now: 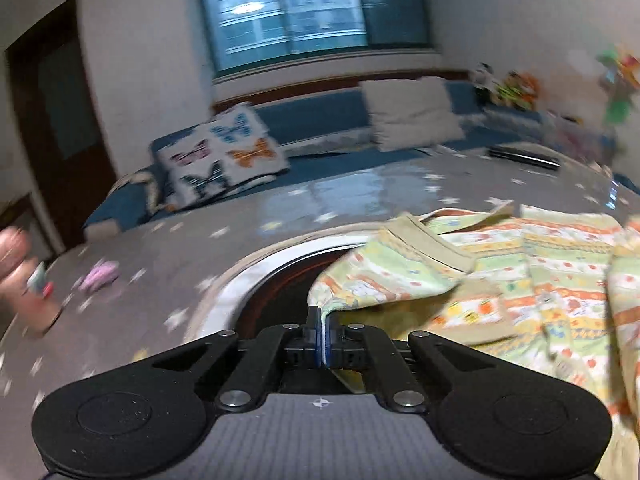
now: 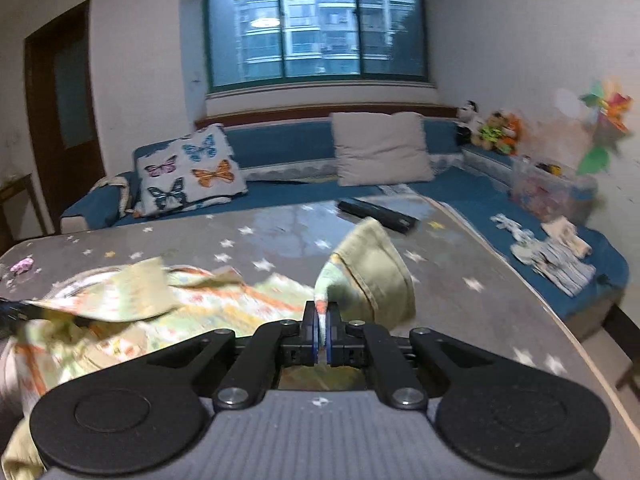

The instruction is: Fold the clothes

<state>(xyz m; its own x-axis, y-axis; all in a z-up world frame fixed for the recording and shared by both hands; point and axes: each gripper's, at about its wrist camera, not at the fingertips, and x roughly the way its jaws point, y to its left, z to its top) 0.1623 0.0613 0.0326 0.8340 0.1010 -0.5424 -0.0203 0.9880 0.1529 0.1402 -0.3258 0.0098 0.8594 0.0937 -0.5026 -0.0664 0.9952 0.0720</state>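
left wrist view: left claw (image 1: 322, 322) pinches the garment's (image 1: 520, 264) hem at the surface's (image 1: 168, 248) near rim, cloth spreading right of it. right wrist view: garment (image 2: 224, 300) lies left of the right claw (image 2: 322, 316), which pinches a lifted cuff.

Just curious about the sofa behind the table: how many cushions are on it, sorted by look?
Butterfly-print cushion: 1
Plain beige cushion: 1
Total: 2
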